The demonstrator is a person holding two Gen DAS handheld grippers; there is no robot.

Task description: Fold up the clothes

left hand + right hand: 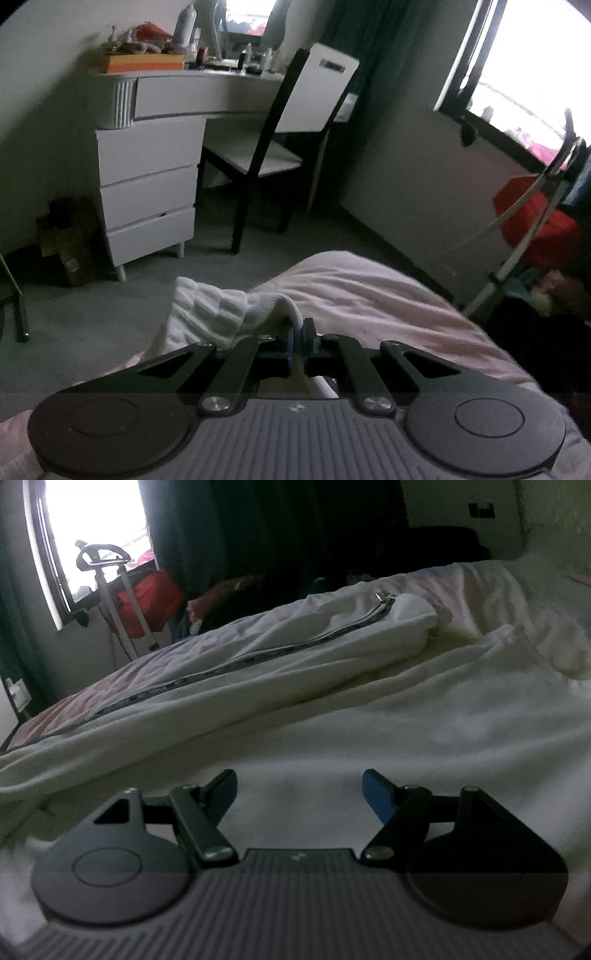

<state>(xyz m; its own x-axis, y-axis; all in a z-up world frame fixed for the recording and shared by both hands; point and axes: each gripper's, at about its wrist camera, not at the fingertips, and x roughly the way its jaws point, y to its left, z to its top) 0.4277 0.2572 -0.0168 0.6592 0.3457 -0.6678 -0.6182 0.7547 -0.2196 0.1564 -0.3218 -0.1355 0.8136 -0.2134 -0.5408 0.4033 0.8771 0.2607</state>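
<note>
The right gripper (299,794) hovers low over a white zip-up garment (332,701) spread on the bed (74,701), jaws wide apart and empty; the dark zipper (236,661) runs diagonally toward the collar

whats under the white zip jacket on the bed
The white zip jacket lies spread on the pink bedsheet, which shows past its far edge. Whatever is directly beneath the jacket is covered and cannot be seen.
</note>
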